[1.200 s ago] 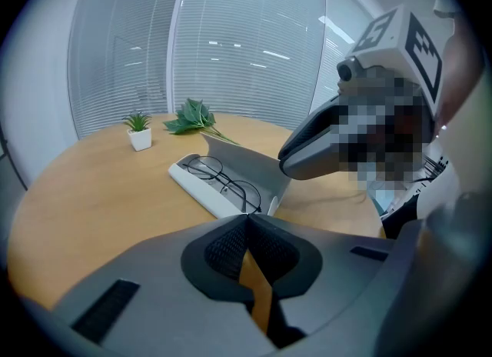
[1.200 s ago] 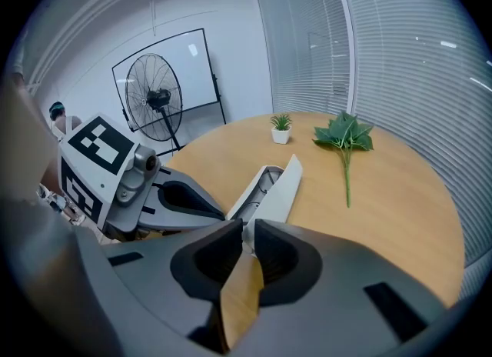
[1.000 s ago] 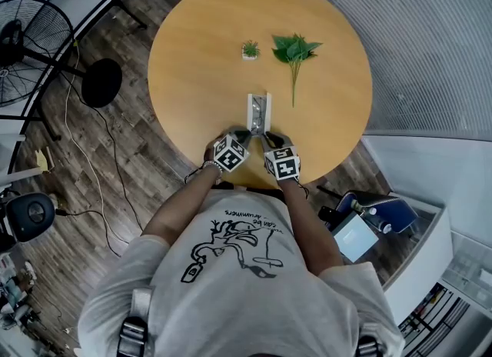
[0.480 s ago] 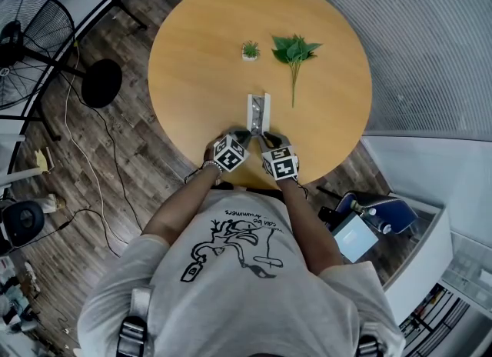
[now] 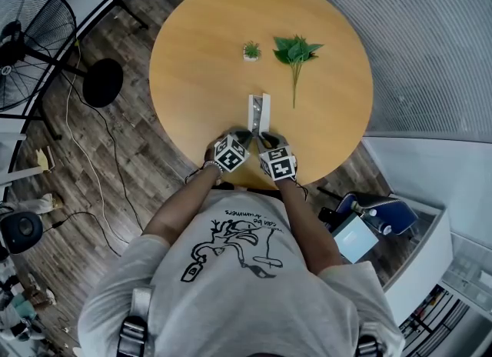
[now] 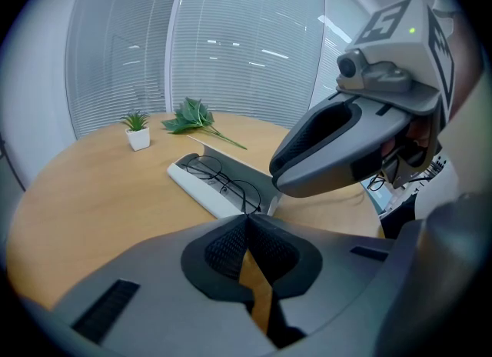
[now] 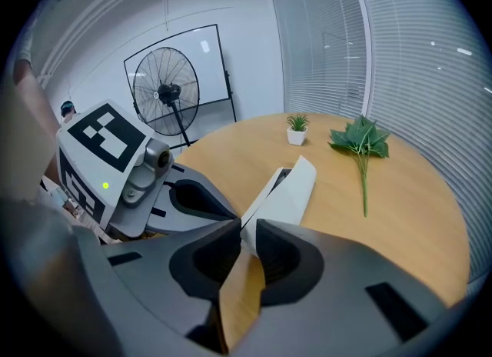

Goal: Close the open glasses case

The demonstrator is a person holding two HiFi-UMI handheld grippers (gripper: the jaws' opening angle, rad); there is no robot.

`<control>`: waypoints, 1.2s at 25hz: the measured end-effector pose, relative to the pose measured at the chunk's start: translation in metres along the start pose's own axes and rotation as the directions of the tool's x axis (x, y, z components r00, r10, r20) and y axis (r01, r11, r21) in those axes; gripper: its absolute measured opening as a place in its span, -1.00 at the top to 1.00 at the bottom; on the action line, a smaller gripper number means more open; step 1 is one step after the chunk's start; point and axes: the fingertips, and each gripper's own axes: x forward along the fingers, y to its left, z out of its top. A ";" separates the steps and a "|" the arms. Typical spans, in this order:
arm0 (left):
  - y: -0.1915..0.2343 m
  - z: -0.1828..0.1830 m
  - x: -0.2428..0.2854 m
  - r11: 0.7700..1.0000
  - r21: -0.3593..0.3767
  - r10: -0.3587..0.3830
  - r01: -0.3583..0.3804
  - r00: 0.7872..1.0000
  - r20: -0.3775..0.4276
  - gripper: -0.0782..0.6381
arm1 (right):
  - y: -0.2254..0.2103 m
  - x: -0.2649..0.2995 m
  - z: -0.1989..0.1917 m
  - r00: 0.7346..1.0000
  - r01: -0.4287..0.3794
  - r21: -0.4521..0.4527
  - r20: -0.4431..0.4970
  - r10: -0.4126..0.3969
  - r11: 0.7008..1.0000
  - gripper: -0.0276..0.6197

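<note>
An open white glasses case (image 5: 258, 111) lies on the round wooden table (image 5: 200, 63), just ahead of both grippers. In the left gripper view its tray (image 6: 201, 188) holds thin-rimmed glasses (image 6: 223, 181). The lid (image 7: 289, 188) stands up along the case's right side. My left gripper (image 5: 242, 136) is at the case's near end, its jaws (image 6: 247, 221) shut with nothing between them. My right gripper (image 5: 266, 141) is beside it. Its jaws (image 7: 246, 232) are drawn close, with the lid's near corner showing between the pads.
Past the case stand a small potted plant (image 5: 250, 50) and a green leafy sprig (image 5: 296, 51). A standing fan (image 5: 31, 48) and a black round base (image 5: 102, 82) are on the floor to the left. The table's near edge runs under my hands.
My right gripper has edged slightly left and forward toward the case's lid. The left gripper and the case have stayed where they were.
</note>
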 end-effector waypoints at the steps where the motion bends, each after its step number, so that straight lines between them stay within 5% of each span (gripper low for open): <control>1: 0.000 0.000 0.000 1.000 0.000 -0.001 0.001 1.000 -0.002 0.73 | 0.001 0.000 0.001 1.000 -0.002 0.000 -0.001 0.002 1.000 0.69; 30: 0.000 0.001 0.001 1.000 0.009 -0.003 0.002 1.000 0.008 0.73 | 0.010 0.008 0.003 1.000 -0.010 -0.026 -0.012 0.010 1.000 0.67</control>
